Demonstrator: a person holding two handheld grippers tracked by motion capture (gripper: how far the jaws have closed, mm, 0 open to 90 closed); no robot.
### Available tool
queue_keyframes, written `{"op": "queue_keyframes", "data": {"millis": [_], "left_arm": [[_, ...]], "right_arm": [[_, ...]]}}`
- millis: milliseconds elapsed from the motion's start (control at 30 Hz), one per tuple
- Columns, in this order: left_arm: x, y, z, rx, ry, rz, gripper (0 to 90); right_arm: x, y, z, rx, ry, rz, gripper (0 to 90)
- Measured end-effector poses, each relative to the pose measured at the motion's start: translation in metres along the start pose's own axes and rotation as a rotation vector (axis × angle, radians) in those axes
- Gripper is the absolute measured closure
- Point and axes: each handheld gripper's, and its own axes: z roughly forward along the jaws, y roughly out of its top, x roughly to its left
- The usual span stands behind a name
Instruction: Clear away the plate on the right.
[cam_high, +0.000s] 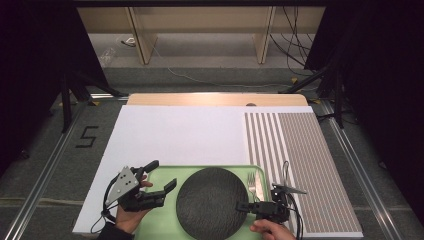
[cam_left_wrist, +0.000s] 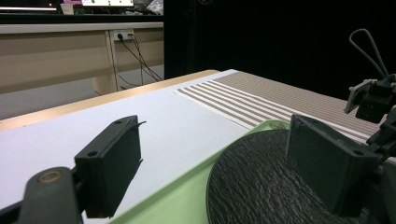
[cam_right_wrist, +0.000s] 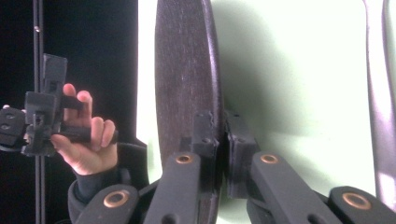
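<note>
Worktop: a white worktop (cam_high: 175, 135) with a pale wooden strip along its far edge, standing on grey floor between dark curtains; wooden furniture legs and loose cables lie beyond it.
Tray: a light green tray (cam_high: 160, 220) sits at the near edge of the worktop, its long side running left to right.
Tray contents: a dark round plate (cam_high: 210, 200) in the middle and a silver fork (cam_high: 252, 182) on the bare green strip just right of the plate.
Plate look: near-black, matt, with a fine ridged texture (cam_left_wrist: 261, 186); a flat disc with a thin rim.
Plate axis: being round, it has no long axis; in the high view it looks roughly flat over the tray, and I cannot tell whether the gripped edge is raised.
Fork direction: long axis near to far, tines toward the far side.
Right tongs: the right tongs (cam_high: 245, 206) are clamped on the plate's right rim (cam_right_wrist: 187, 93), one jaw above and one below.
Left tongs: the left tongs (cam_high: 162, 175) stand wide apart with nothing between them, at the plate's left edge over the tray.
Mat: a brown-and-white striped mat (cam_high: 300, 165) covers the right part of the worktop, stripes running near to far.
</note>
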Motion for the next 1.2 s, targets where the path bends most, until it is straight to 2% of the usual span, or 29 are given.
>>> {"op": "queue_keyframes", "data": {"millis": [400,600,733,800,1033,1200], "left_arm": [[0.0,0.0,0.0,0.001,-0.002,0.0,17.7],[0.0,0.0,0.0,0.002,-0.003,0.002,17.7],[0.0,0.0,0.0,0.003,-0.002,0.003,17.7],[0.0,0.0,0.0,0.002,-0.003,0.003,17.7],[0.0,0.0,0.0,0.0,-0.002,0.003,17.7],[0.0,0.0,0.0,-0.001,-0.002,0.003,17.7]], "right_arm": [[-0.003,0.0,0.005,0.018,0.005,0.033,84.7],[0.0,0.001,0.005,0.029,-0.014,0.004,84.1],[0.002,0.003,0.003,0.042,-0.034,-0.026,75.1],[0.001,0.003,0.003,0.046,-0.028,-0.022,74.0],[0.008,0.004,0.003,0.082,-0.031,-0.069,56.3],[0.014,0.005,0.002,0.109,-0.069,-0.118,49.6]]}}
